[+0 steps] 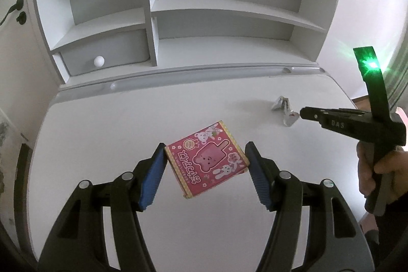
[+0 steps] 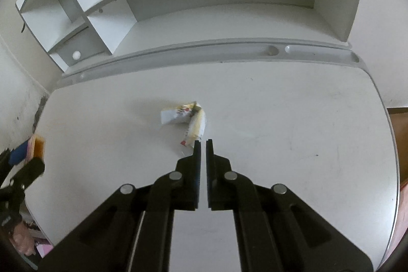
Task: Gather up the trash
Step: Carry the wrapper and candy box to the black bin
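Observation:
A pink popsicle box (image 1: 206,159) with cartoon animals hangs tilted above the white desk (image 1: 102,134). My left gripper (image 1: 205,162) is shut on it, its blue pads (image 1: 153,177) pressing two opposite corners. A crumpled white wrapper (image 2: 187,119) lies mid-desk, just beyond the tips of my right gripper (image 2: 202,142), which is shut with nothing in it. In the left wrist view the right gripper (image 1: 303,114) reaches in from the right, its tip beside the wrapper (image 1: 283,108). The right wrist view catches the box's edge (image 2: 38,147) at the far left.
A white shelf unit (image 1: 153,17) stands along the back of the desk, with a small drawer and round knob (image 1: 99,61) at lower left. A grooved ledge (image 2: 293,49) runs in front of it. A hand (image 1: 382,170) holds the right gripper.

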{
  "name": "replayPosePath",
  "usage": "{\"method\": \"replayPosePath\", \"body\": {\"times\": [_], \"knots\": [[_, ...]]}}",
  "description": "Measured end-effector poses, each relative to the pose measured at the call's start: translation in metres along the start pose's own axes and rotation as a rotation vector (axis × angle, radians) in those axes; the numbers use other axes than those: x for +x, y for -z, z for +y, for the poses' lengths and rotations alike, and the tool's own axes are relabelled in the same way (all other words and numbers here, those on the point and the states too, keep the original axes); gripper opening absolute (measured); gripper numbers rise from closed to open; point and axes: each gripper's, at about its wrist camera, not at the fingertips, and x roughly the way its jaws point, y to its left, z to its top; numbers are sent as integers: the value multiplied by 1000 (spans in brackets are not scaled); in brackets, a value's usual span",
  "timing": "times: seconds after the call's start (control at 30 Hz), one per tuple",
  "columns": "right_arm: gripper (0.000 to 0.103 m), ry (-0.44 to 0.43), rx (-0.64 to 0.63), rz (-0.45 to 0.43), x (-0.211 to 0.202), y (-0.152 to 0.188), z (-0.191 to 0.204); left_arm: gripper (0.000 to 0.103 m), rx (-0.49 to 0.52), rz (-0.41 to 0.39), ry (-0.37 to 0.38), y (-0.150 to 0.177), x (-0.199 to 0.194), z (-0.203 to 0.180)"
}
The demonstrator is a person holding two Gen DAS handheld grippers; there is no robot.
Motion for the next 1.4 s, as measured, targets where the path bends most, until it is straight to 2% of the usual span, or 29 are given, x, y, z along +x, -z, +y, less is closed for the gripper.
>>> {"method": "replayPosePath", "body": {"times": [0.07, 0.1, 0.13, 0.2, 0.37, 0.47, 0.6, 0.63, 0.67, 0.73, 0.87, 0.93, 1.1, 1.27, 1.4], "knots": [[19, 3, 4, -13, -6, 3, 1, 61, 0, -5, 12, 2, -4, 3], [65, 13, 5, -27, -9, 4, 1, 61, -3, -5, 17, 3, -5, 5], [91, 36, 1, -83, -16, 5, 2, 61, -6, -5, 21, 3, -5, 6], [90, 48, -15, -106, -20, 4, 5, 61, -3, -10, 29, 1, -2, 6], [83, 65, -23, -26, 4, -9, 6, 61, -2, 0, 57, -2, 10, 6], [68, 71, -16, 29, 25, -14, 7, 61, 7, 8, 66, -6, 20, 3], [48, 95, -40, 38, 36, -17, 10, 61, 32, 15, 76, -13, 34, -6], [30, 107, -56, 37, 36, -17, 12, 61, 41, 16, 77, -15, 38, -10], [18, 99, -54, 43, 35, -16, 11, 61, 46, 16, 78, -16, 40, -13], [19, 76, -29, 38, 26, -13, 4, 61, 62, 20, 89, -20, 45, -23], [18, 105, 31, -12, -14, 6, -35, 61, 117, 29, 145, -26, 54, -62], [18, 128, 75, -40, -40, 21, -62, 61, 151, 36, 184, -26, 57, -89], [18, 266, 232, -108, -116, 84, -149, 61, 280, 59, 334, -16, 59, -182], [18, 424, 439, -126, -186, 180, -238, 61, 412, 97, 509, 12, 51, -290], [18, 480, 633, -118, -222, 263, -298, 61, 532, 133, 625, 46, 40, -373]]}}
